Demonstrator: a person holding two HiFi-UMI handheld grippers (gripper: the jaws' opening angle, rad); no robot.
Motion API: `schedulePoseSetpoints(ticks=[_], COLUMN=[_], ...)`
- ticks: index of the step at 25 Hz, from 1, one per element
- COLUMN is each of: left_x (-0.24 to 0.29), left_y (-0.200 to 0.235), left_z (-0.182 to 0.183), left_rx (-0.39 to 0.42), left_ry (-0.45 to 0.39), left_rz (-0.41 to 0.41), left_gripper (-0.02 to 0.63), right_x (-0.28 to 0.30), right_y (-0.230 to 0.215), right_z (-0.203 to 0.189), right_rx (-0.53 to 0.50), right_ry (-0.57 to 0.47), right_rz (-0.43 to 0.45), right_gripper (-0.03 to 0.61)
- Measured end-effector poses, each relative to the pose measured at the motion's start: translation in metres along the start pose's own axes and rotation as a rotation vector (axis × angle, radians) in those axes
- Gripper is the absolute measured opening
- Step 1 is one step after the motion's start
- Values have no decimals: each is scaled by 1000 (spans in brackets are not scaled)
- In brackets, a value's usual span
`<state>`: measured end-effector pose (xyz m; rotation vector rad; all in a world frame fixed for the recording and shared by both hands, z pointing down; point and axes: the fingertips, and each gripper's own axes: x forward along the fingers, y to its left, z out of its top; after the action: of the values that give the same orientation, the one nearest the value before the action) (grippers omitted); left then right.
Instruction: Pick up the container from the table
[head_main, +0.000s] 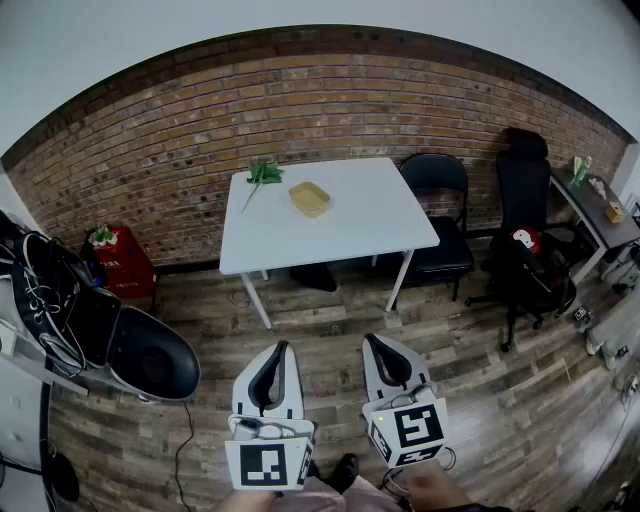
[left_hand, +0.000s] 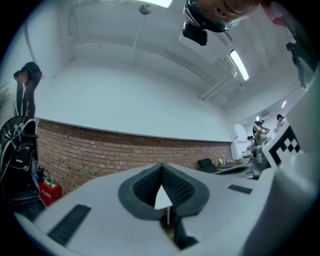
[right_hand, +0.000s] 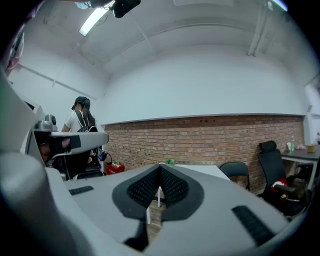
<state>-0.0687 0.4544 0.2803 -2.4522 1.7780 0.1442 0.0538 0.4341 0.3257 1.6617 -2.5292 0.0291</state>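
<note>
Container (head_main: 310, 198): tan, shallow; on white tabletop (head_main: 370, 215), toward brick-wall side; green sprig (head_main: 263, 172) near it, view-left.
L gripper (head_main: 282, 348): jaws clenched, nothing betw. them; over wood floor (head_main: 480, 400), well apart from tabletop.
R gripper (head_main: 373, 341): jaws clenched, empty; beside L gripper.
Black chair (head_main: 437, 215): just right of tabletop.

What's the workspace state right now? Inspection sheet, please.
surface: white table, mostly bare.
job's things: tan container on the table, not yet picked up.
clutter: green leafy sprig beside the container, apart from it.
tongs: left tongs and right tongs both shut, empty, well short of the table.
cables: black cable on the floor at left.
surroundings: brick wall, black chair, office chair, red crate, side desk.
</note>
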Motion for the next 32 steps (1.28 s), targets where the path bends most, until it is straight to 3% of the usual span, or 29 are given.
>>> schedulePoseSetpoints(ticks=[8,9,10,11,16,32], left_x=[-3,-3,-3,-3,-3,17], left_y=[-6,-7,-8,-8,-14,-26], left_z=[-2,-2,-2,-2,-2,-25], left_rx=[-6,-4,-4,-4,-1,0], left_ry=[8,8,9,10,13,56], left_rz=[-1,-1,-1,1,8,67], left_gripper=[8,8,8,8,8,8], right_x=[-7,-7,-6,-6,-11,3], right_y=[-2,-1,0,0,-6,-46], right_z=[4,4,5,5,6,-11], right_rx=[15,26,34,38,14,24], right_ry=[-31,-35,-34,-35,-45,-22], right_rz=[13,27,46,59,47,73], right_gripper=[0,34,205,256,207,201])
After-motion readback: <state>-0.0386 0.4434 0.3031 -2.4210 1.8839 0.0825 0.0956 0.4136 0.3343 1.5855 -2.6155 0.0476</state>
